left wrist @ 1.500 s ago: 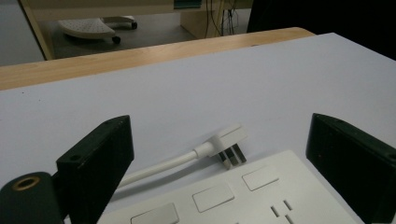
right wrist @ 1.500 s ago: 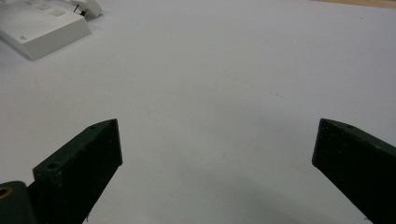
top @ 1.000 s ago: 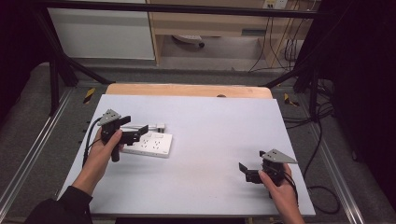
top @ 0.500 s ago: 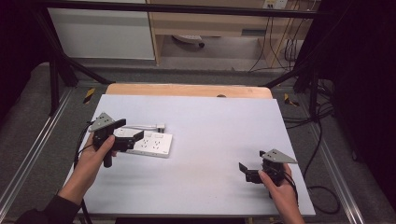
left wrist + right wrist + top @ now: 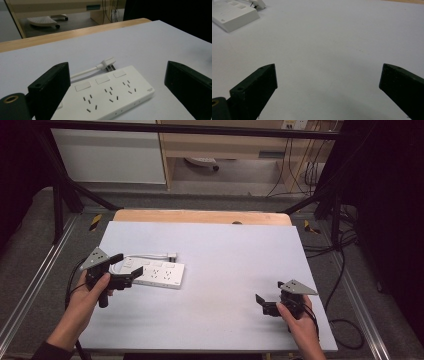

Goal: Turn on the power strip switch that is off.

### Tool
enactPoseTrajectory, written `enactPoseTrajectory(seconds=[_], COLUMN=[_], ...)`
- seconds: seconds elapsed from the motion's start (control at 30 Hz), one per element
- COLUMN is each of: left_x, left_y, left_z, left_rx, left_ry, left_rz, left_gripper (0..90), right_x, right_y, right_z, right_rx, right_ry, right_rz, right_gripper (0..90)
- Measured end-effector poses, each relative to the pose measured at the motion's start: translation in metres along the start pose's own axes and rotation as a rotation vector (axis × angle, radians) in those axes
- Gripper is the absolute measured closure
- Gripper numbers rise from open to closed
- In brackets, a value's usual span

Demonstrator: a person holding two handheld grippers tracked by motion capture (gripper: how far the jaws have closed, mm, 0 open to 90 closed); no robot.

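Nearest the person's edge of the pale worktop [image 5: 225,285], the right claw [image 5: 263,304] sits low in a hand [image 5: 300,320], its jaws spread wide with bare surface between them; in the right gripper view the two black jaws stand far apart over the blank sheet, and a corner of a white power strip [image 5: 233,13] shows far ahead and to the left of that claw. Across the worktop, well apart from the right claw, the left claw [image 5: 127,272] is held in the other hand [image 5: 87,292], a grey three-cornered plate [image 5: 95,258] on top and a black cable [image 5: 70,292] trailing from it. Its jaws are also spread wide, gripping nothing. Just ahead of the left claw lies the power strip [image 5: 107,96], flat on the worktop, socket face up, with three rectangular switches [image 5: 103,79] along its far side and three groups of socket slots below them; in the left gripper view the strip's near end sits between the open jaws, though whether either jaw touches it cannot be told. Beyond the strip, its white cord [image 5: 83,72] curves round and ends in a white plug [image 5: 108,62] lying beside the strip's far edge, prongs showing. Farther still runs the worktop's wooden back edge [image 5: 200,216], then a grey floor [image 5: 190,200] and a pale cabinet [image 5: 110,152].
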State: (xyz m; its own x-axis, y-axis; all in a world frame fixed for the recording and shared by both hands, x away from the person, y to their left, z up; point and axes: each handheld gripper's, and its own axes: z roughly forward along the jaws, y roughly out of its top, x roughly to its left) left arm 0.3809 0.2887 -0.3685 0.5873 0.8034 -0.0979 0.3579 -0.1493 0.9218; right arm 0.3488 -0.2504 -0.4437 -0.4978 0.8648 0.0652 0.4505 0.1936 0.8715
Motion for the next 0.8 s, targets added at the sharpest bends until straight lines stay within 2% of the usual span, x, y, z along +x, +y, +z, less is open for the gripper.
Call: enactPoseTrajectory(seconds=[0.37, 0.43, 0.6, 0.8], left_x=[-0.007, -0.008, -0.012, -0.013], left_y=[-0.018, -0.020, -0.033, -0.052], left_z=[-0.020, -0.022, -0.033, -0.034], left_rx=[-0.007, -0.008, 0.000, 0.032], left_ry=[-0.001, -0.013, -0.016, -0.022], left_rz=[0.003, -0.002, 0.003, -0.005], left_gripper=[6.8, 6.8, 6.6, 6.7], right_x=[0.000, -0.001, -0.001, -0.002], right_y=[0.000, -0.001, 0.000, -0.001], right_z=[0.001, 0.001, 0.002, 0.002], right_rx=[0.004, 0.005, 0.005, 0.003], right_ry=[-0.003, -0.002, 0.002, 0.001], right_rz=[0.001, 0.002, 0.008, 0.009], right_gripper=[2.0, 2.0, 2.0, 2.0])
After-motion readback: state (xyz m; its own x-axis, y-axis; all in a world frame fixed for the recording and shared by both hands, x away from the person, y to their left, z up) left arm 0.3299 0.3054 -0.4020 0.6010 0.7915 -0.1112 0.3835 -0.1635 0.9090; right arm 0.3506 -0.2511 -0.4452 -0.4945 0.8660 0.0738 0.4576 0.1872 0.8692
